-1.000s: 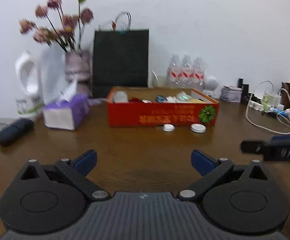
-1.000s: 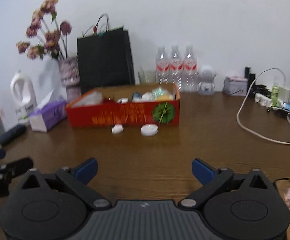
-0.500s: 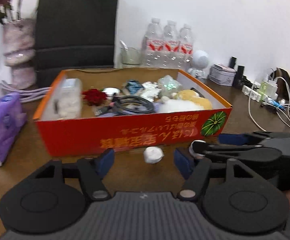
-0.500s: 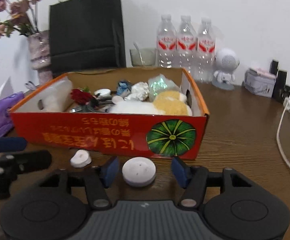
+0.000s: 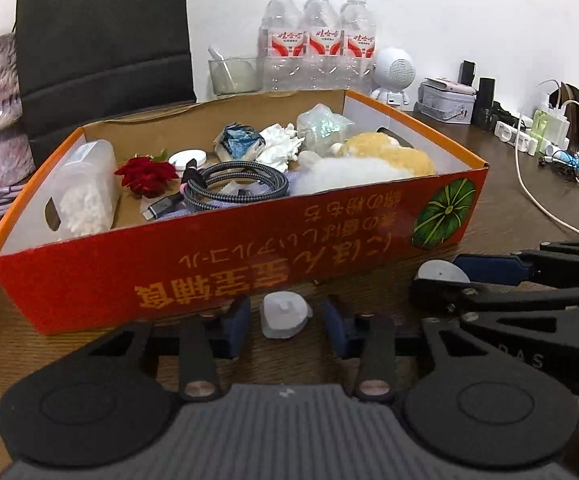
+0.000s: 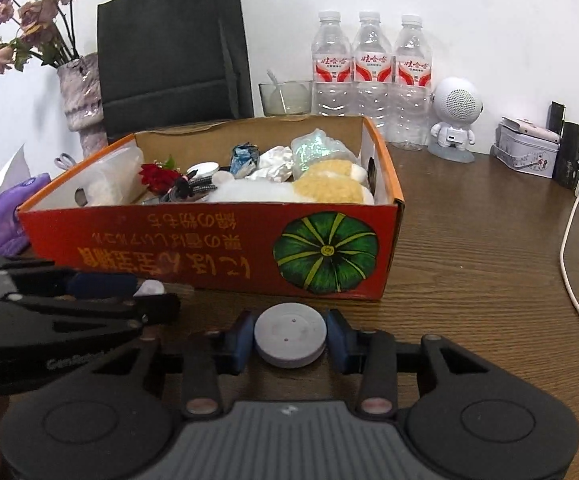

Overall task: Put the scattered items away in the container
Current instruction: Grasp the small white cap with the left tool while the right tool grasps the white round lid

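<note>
Disc: round white disc (image 6: 290,336) flat on the counter (image 6: 469,264), just before the long front wall of the box, between my right fingers (image 6: 290,338).
Right fingers: closing, both blue pads against the disc's rim, gripping it.
Lump: small white lump (image 5: 284,315) on the counter, close to the same wall, further toward the left end.
Left fingers: my left fingers (image 5: 285,322) closing around the lump, a gap showing on each side, not yet pressing.
Box: red cardboard box (image 5: 209,264) with a green pumpkin print, holding a coiled cable (image 5: 237,186), red flower (image 5: 147,174) and plush toy (image 5: 369,160).
Behind box: three water bottles (image 6: 371,64) along the counter's back edge.
</note>
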